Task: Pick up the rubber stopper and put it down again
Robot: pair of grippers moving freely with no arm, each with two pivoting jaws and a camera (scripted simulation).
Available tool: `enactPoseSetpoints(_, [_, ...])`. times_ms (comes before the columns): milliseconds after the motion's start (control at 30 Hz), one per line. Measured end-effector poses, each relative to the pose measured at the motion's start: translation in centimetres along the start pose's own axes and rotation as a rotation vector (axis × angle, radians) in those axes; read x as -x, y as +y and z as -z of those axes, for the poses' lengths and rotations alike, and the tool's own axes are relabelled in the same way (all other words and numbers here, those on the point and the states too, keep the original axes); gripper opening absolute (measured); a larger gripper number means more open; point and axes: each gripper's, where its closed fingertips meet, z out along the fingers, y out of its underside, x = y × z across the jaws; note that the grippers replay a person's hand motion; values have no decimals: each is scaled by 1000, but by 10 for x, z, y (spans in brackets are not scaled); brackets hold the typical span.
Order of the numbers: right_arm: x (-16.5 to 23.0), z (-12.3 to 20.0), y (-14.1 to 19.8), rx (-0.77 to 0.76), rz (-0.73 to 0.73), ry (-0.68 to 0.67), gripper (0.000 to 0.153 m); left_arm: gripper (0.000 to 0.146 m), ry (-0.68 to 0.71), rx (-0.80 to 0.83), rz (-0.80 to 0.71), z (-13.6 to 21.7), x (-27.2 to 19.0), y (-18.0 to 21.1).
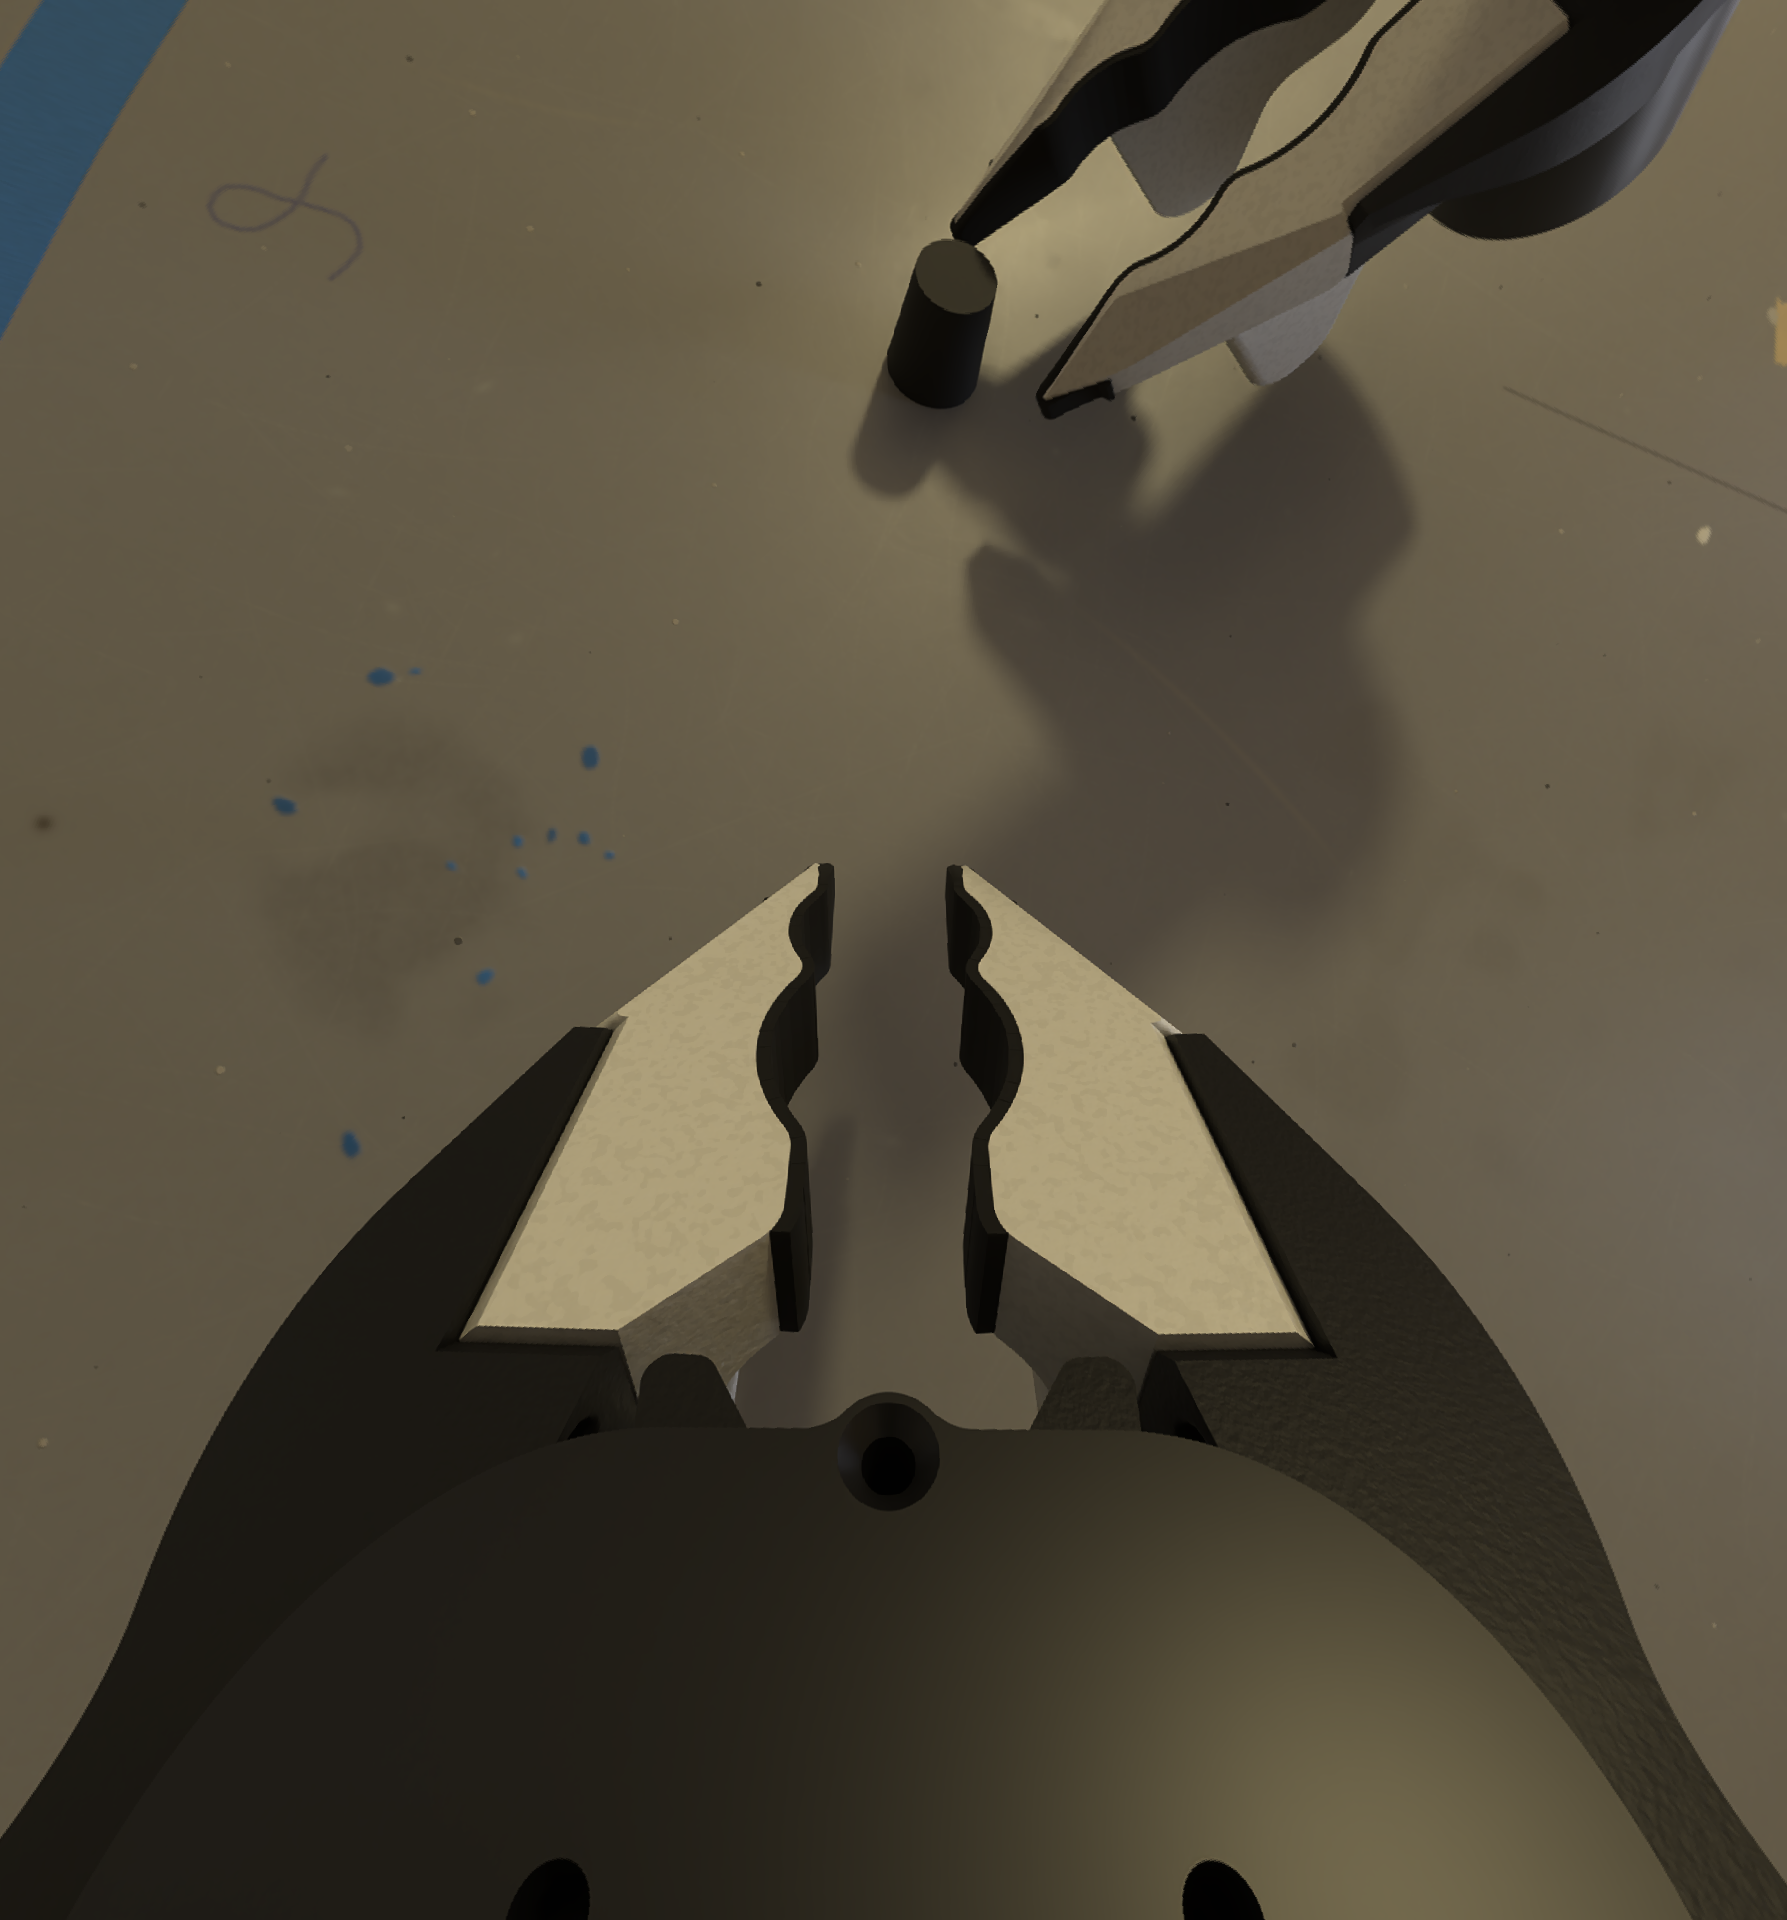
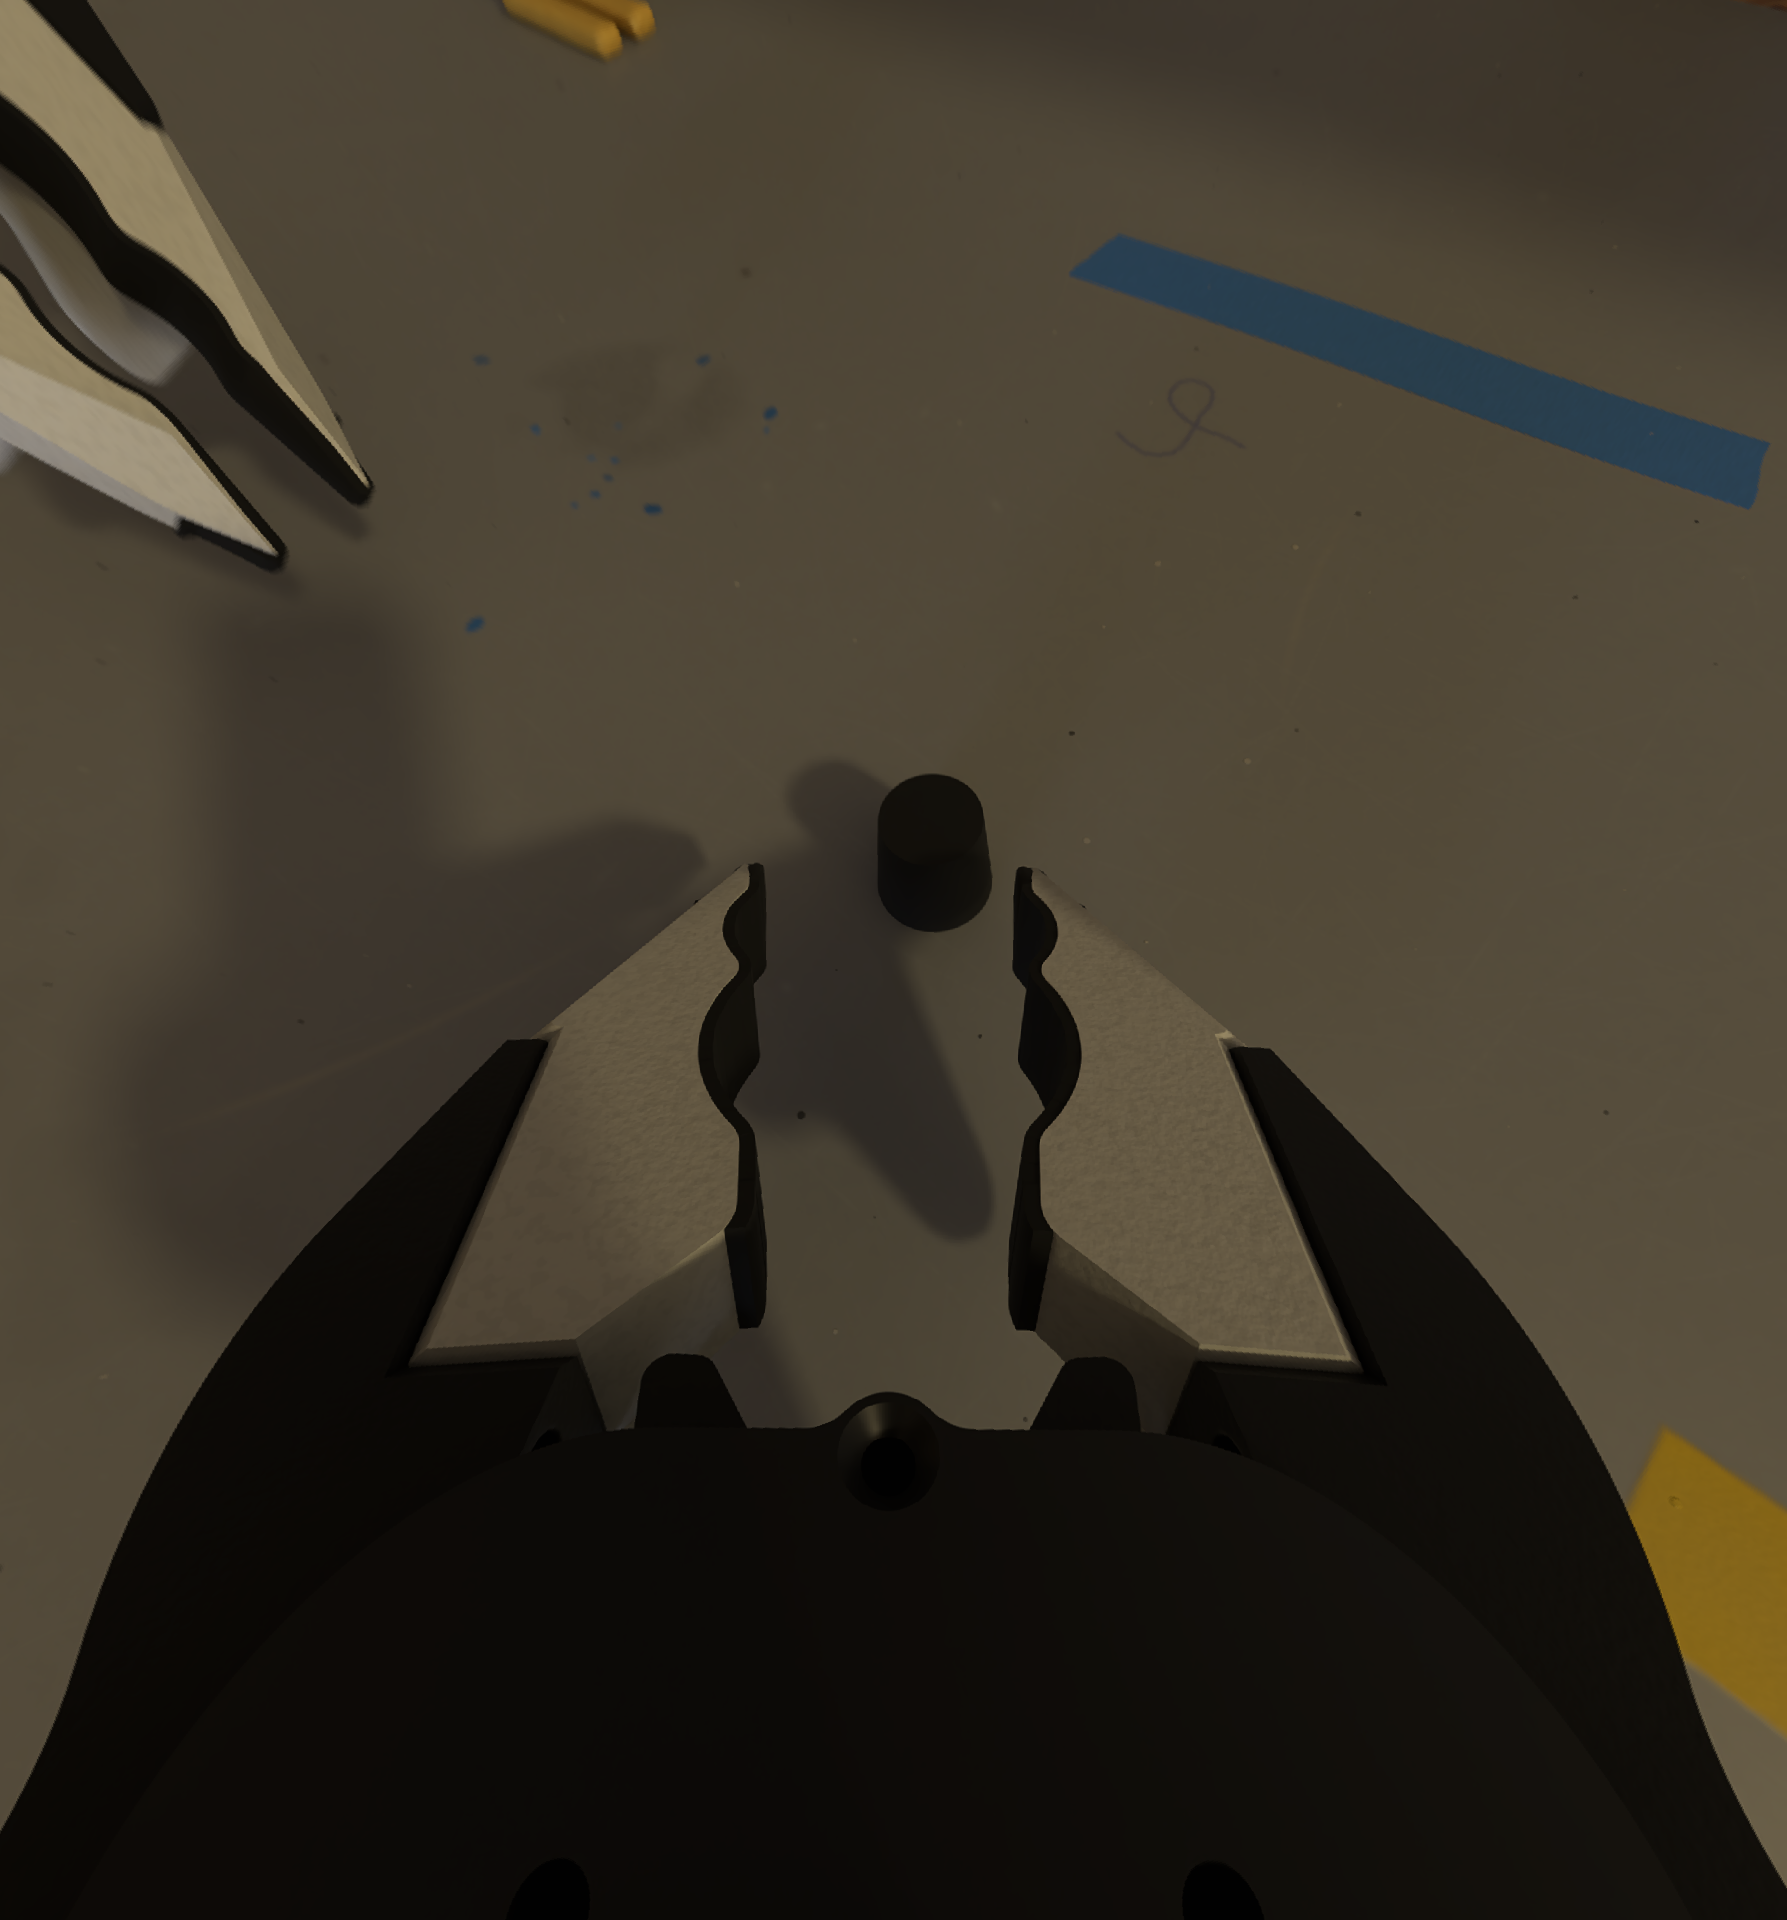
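The rubber stopper (image 2: 933,852) is a small black tapered plug. It stands upright on the grey-brown table (image 2: 1284,779). My right gripper (image 2: 889,873) is open and empty. Its fingertips sit on either side of the stopper's near side, with the stopper closer to the right finger and apart from both. In the left wrist view the stopper (image 1: 939,327) stands at the upper middle, with the right gripper (image 1: 1006,312) beside it. My left gripper (image 1: 890,873) hovers well short of the stopper, its jaws a narrow gap apart and empty. It also shows in the right wrist view (image 2: 315,523).
A blue tape strip (image 2: 1419,364) lies beyond the stopper and also shows in the left wrist view (image 1: 27,177). A yellow tape strip (image 2: 1762,1621) lies at the near right. Yellow objects (image 2: 577,19) lie at the far edge. Blue paint specks (image 1: 556,831) mark the table.
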Motion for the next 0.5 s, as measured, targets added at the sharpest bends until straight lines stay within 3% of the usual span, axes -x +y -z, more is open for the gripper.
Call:
enactPoseSetpoints(267, [-8,-7,7,94,100,50,55,22,21,103,-25,-11,3,1])
enactPoseSetpoints(500, [-8,-17,6,141,208,11,55,24,29,154,-46,-20,5,8])
